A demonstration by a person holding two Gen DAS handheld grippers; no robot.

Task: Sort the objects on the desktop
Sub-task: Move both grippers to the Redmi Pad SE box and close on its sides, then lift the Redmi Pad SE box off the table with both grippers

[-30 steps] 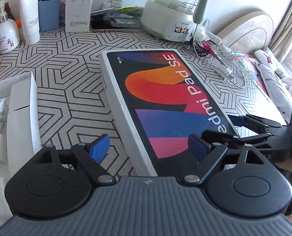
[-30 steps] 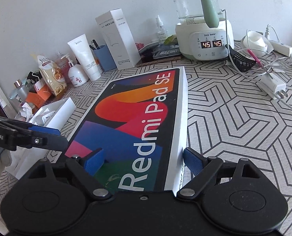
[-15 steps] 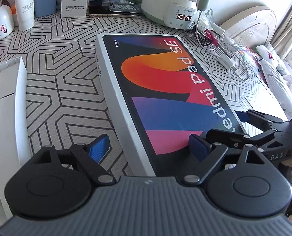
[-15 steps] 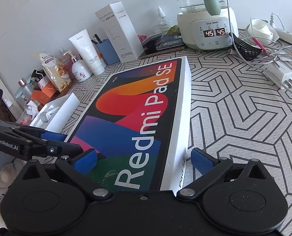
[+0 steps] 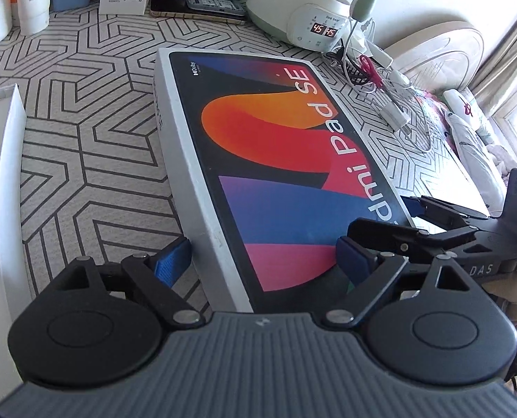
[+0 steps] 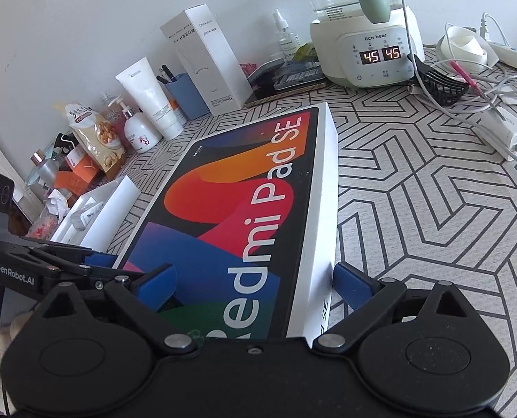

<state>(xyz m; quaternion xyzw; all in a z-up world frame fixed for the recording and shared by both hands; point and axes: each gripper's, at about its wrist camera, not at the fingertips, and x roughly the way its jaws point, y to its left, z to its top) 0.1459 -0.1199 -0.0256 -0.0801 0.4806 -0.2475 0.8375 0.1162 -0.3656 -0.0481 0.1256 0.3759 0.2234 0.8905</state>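
Here the tablet box (image 5: 276, 160) lies flat on the patterned desk (image 5: 94, 146), its near end at the desk's front edge. The left gripper (image 5: 262, 264) stands spread, one blue pad beside the box's left side, the other over its lid. The right gripper (image 6: 258, 285) is spread likewise across the near right corner. A kettle (image 6: 366, 45) stands by the desk's back edge.

Tablet box (image 6: 244, 188): black lid with orange, red, blue, purple, pink and green swirls, white lettering, white sides. Tablecloth (image 6: 432, 209): pale grey, black geometric line pattern. Kettle base (image 6: 366, 52): cream, red digits; handle pale green. Pen cup (image 6: 185, 95): blue. Gripper pads (image 5: 173, 264): blue, on black linkages. Tall carton (image 6: 206, 59): white and grey.
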